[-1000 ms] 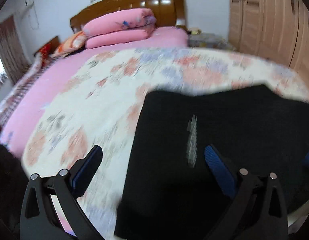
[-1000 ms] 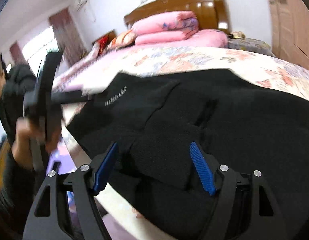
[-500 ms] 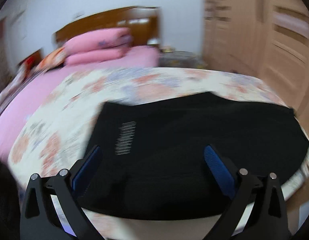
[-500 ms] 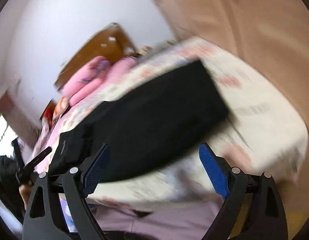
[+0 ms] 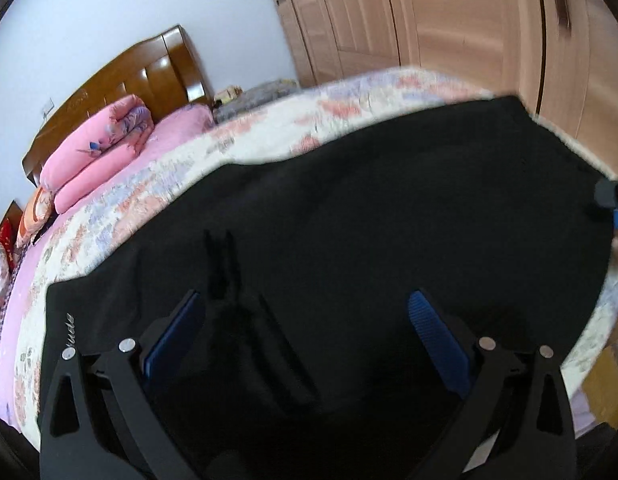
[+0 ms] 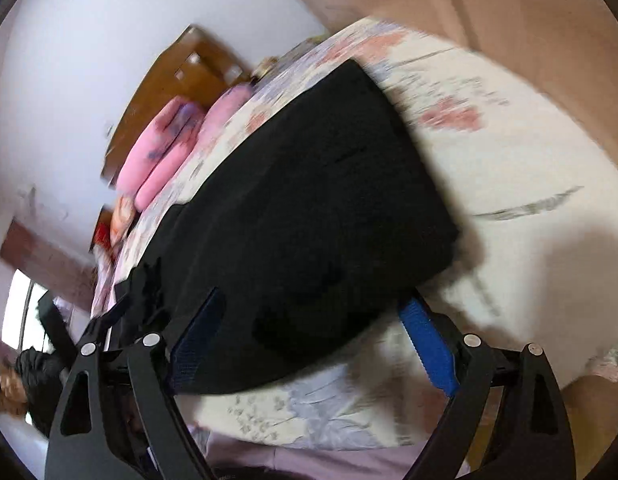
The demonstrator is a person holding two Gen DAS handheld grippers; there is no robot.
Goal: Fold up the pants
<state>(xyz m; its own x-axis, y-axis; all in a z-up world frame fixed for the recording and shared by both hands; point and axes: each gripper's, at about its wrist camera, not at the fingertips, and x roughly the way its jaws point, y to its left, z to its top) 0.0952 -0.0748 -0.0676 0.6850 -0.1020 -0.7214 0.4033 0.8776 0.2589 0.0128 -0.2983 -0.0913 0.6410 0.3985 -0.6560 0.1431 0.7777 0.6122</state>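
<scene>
The left gripper (image 5: 305, 328) hangs with jaws spread wide and empty over the waist end of the black pants (image 5: 369, 216). The right gripper (image 6: 309, 330) is also unclenched, its jaws closing slightly, astride the pants' near right corner but pressing nothing. The pants lie flat on the floral bedspread (image 6: 509, 168), apparently folded lengthwise already; cross folds probably remain.

Black pants (image 5: 369, 220), floral cream bedspread (image 5: 269, 132), pink folded quilt (image 5: 97, 140) — blue-padded black tool (image 5: 309, 328)
</scene>
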